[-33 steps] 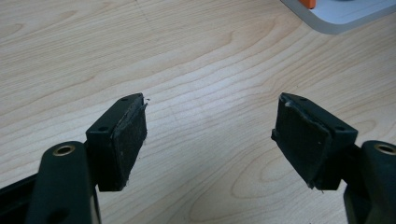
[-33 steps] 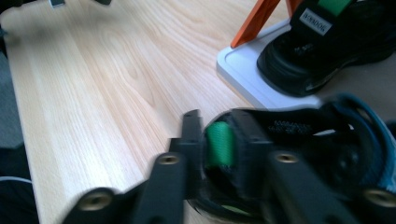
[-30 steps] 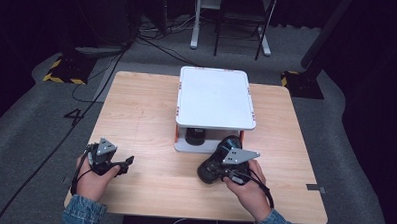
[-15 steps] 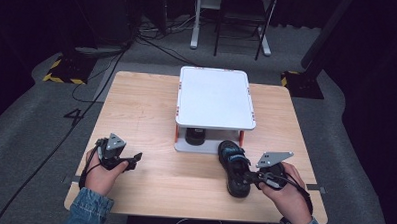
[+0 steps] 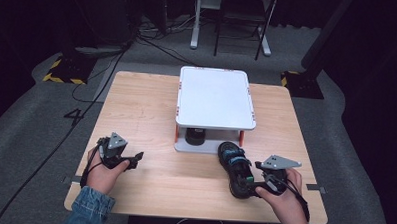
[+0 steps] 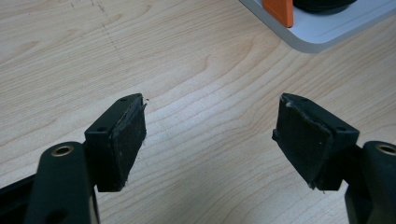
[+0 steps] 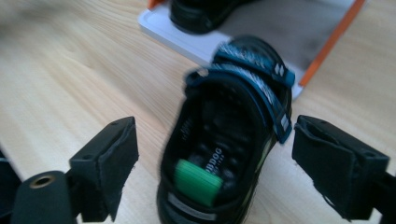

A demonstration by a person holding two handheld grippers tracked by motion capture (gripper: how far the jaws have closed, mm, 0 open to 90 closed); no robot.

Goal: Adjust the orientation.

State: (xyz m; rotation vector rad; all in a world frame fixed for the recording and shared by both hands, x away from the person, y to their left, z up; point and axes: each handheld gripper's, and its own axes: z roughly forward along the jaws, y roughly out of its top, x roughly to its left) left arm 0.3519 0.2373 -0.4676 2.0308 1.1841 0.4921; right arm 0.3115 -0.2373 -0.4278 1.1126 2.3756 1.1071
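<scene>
While one shoe [image 5: 195, 135] sits inside the rack [image 5: 214, 96], another [image 5: 236, 168] lies outside

— How does the person's left hand [image 5: 104, 171] sit?
— Low at the near left, holding the black two-jaw left gripper [image 5: 132, 161] with the grey three-cornered plate on top. Its jaws stand wide apart, nothing between them.
— And the right hand [image 5: 282, 192]?
— At the near right, holding the black two-jaw right gripper [image 7: 212, 154]. Its jaws are also spread wide, pointing left and away.
</scene>
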